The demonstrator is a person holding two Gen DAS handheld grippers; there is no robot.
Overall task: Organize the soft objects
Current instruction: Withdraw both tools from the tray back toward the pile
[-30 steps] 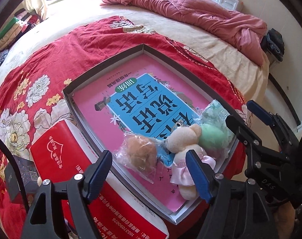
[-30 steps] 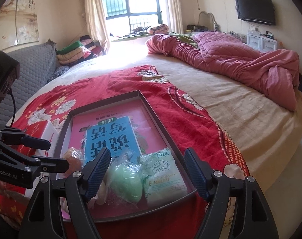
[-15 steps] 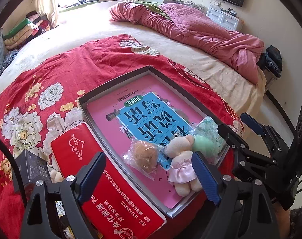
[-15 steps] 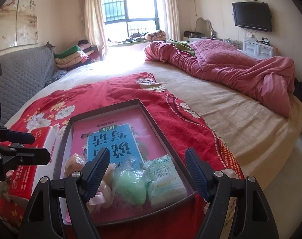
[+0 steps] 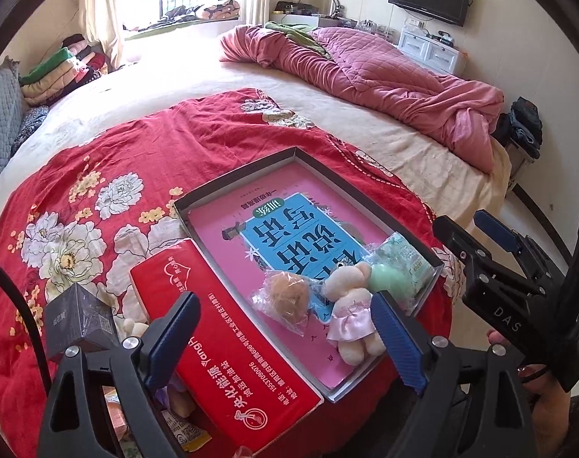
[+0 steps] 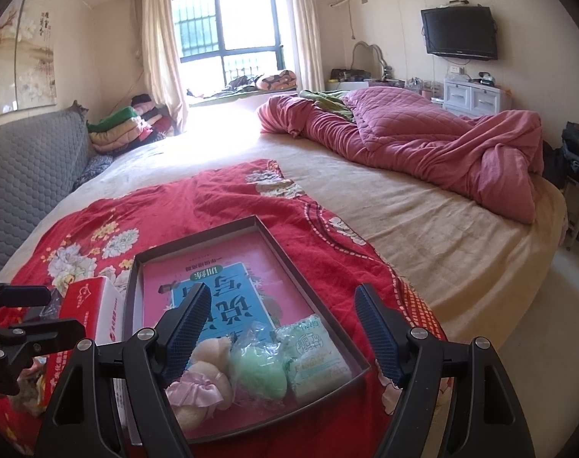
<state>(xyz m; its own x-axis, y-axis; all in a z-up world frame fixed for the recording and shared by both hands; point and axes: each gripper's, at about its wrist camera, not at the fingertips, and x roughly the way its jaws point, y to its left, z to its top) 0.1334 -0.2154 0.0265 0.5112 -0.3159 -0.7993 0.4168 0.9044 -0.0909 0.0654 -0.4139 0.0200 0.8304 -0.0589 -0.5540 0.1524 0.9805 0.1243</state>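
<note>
though four soft items already sit in the tray [image 5: 434,263] just ahead of both wide-open, empty claws, left gripper [image 5: 285,339] and right gripper [image 6: 282,328], a small plush [image 5: 131,326] left of the left claw looks unsorted.

Red floral bedspread [image 5: 144,160], pink-and-blue book [image 5: 289,236], green pouch [image 6: 259,376], pink quilt [image 6: 423,141].

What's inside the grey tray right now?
In the tray: a pink book, bagged brown plush, bear in pink dress, green ball, green packet. Anything under the book is hidden.
</note>
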